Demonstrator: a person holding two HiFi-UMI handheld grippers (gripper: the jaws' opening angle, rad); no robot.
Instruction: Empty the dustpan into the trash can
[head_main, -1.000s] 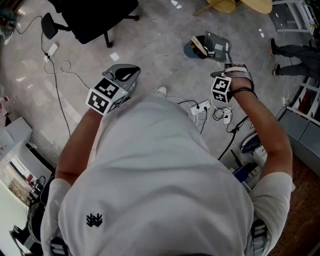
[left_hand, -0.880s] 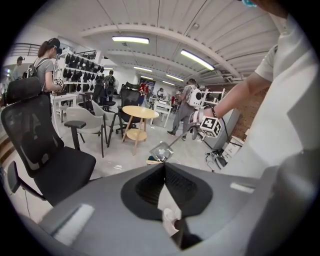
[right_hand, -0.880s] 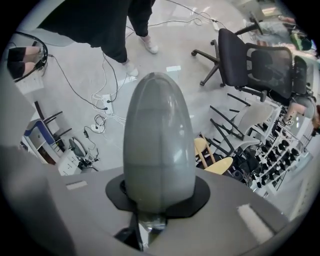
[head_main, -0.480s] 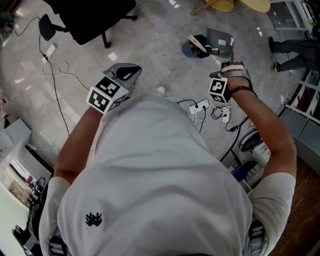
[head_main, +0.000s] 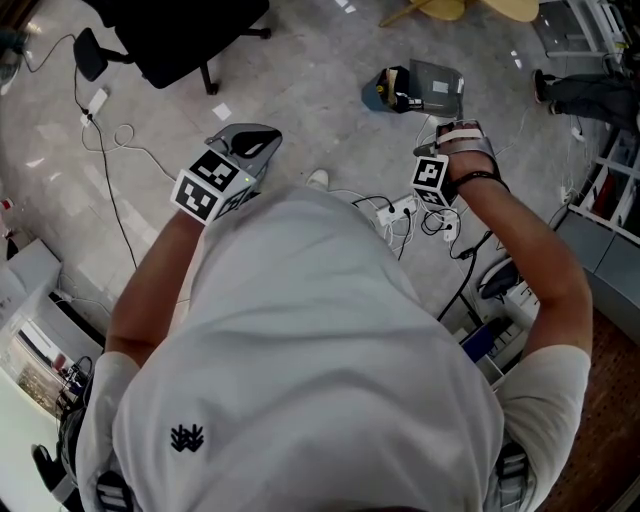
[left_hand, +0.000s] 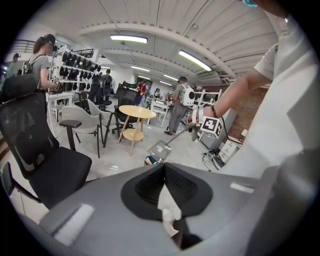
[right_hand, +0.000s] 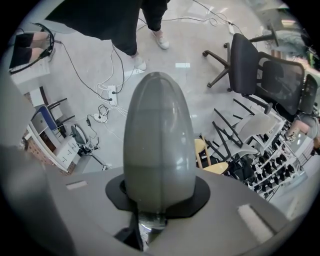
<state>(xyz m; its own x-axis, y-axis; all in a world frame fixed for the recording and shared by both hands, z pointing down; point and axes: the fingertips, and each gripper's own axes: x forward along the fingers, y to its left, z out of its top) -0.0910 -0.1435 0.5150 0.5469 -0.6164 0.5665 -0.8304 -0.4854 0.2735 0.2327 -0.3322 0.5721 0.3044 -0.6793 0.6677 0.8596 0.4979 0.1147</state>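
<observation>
my right gripper (head_main: 452, 138) is clamped on the handle of the dustpan (head_main: 438, 78), its pan tilted just beside the trash can (head_main: 384, 95), so tipping looks under way though i can't tell if it has emptied; my left gripper (head_main: 252, 148) is closed on nothing, well apart from the can

A black office chair (head_main: 185, 35) stands on the pale floor (head_main: 300, 100), with tangled cables (head_main: 432, 226) near a white power strip (head_main: 398, 213).
</observation>
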